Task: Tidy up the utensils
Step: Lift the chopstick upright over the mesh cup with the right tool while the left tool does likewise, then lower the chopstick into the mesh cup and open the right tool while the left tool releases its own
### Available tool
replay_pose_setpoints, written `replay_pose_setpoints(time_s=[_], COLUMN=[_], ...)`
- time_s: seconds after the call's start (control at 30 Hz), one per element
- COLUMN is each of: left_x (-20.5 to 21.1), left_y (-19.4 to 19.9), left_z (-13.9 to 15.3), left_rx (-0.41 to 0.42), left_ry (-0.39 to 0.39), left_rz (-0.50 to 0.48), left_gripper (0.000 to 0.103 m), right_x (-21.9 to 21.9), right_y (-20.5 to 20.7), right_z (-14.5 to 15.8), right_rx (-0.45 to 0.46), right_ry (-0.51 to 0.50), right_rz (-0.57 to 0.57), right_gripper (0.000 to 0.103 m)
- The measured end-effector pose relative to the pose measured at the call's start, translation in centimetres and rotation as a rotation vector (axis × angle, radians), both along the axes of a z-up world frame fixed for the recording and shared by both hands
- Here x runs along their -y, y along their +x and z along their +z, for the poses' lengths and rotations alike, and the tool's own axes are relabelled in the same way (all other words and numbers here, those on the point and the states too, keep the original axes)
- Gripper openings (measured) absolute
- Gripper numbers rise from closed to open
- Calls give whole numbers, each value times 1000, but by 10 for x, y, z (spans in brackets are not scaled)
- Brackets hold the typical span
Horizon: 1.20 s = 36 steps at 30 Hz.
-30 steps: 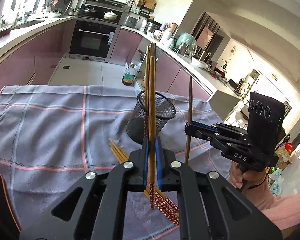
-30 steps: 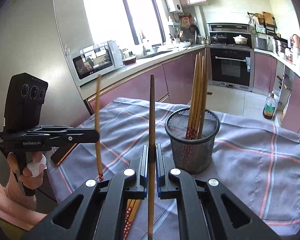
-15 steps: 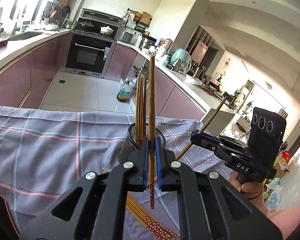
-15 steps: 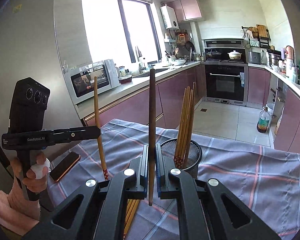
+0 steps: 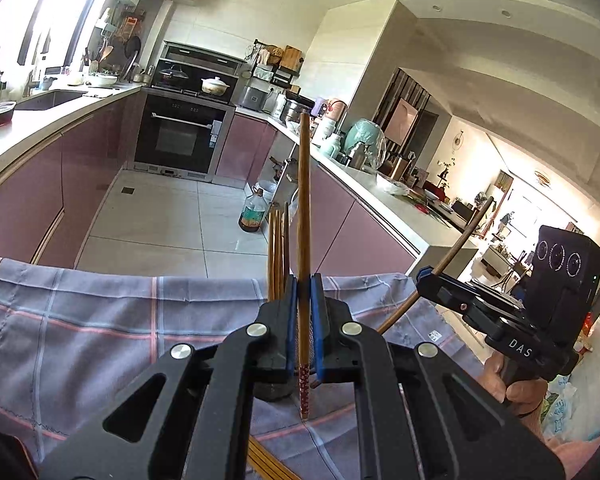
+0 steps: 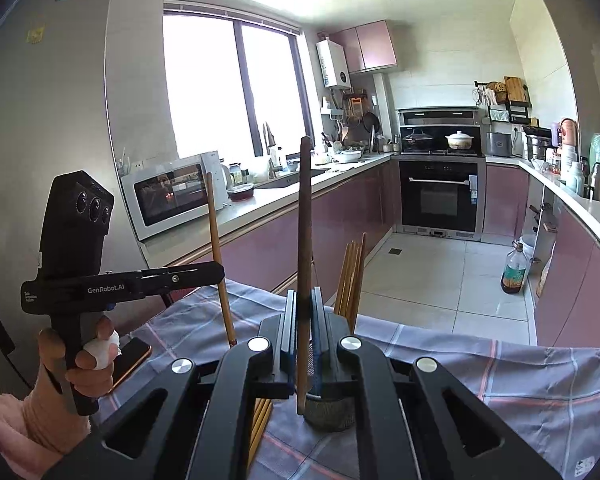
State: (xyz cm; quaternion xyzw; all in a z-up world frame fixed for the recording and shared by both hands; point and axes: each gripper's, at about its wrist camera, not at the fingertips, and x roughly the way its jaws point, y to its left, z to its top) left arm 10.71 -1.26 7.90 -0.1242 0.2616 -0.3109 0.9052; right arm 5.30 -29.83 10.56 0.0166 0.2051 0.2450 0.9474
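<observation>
My left gripper (image 5: 303,286) is shut on a light brown chopstick (image 5: 303,200) with a red patterned lower end, held upright above the table. My right gripper (image 6: 304,298) is shut on a dark brown chopstick (image 6: 304,232), also upright. Each gripper shows in the other's view: the right gripper (image 5: 422,278) with its dark chopstick (image 5: 460,246) leaning, the left gripper (image 6: 219,270) with its light chopstick (image 6: 217,240). The black mesh cup (image 6: 328,414) stands below and ahead, mostly hidden by my fingers. Several chopsticks (image 6: 352,276) stand in it. More loose chopsticks (image 6: 260,420) lie on the cloth.
A grey checked cloth (image 6: 500,380) covers the table. A phone (image 6: 134,360) lies near its left edge beside the person's hand (image 6: 96,364). Beyond the table are kitchen counters, an oven (image 6: 438,196) and an oil bottle (image 6: 514,270) on the tiled floor.
Both grippers have risen with their chopsticks still held. The mesh cup has sunk in both views and is now largely behind my fingers. The dark chopstick now leans in the left wrist view.
</observation>
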Motion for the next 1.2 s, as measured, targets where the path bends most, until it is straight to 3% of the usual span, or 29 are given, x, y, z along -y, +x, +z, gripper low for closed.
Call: replay_pose_setpoints(time_s=[0.27, 0.63, 1.2], left_x=[12, 44, 66], left_y=[16, 28, 63], left_z=[21, 10, -49], left_rx=[51, 73, -75], left_ry=[23, 127, 272], left_rz=[40, 86, 42], left_gripper=[7, 7, 7], right_x=[2, -8, -20], right_y=[12, 34, 77], right_z=[13, -4, -52], right_rx=[45, 13, -213], right_ry=[-6, -47, -85], right_rz=[-35, -57, -48], right_gripper=[5, 5, 5])
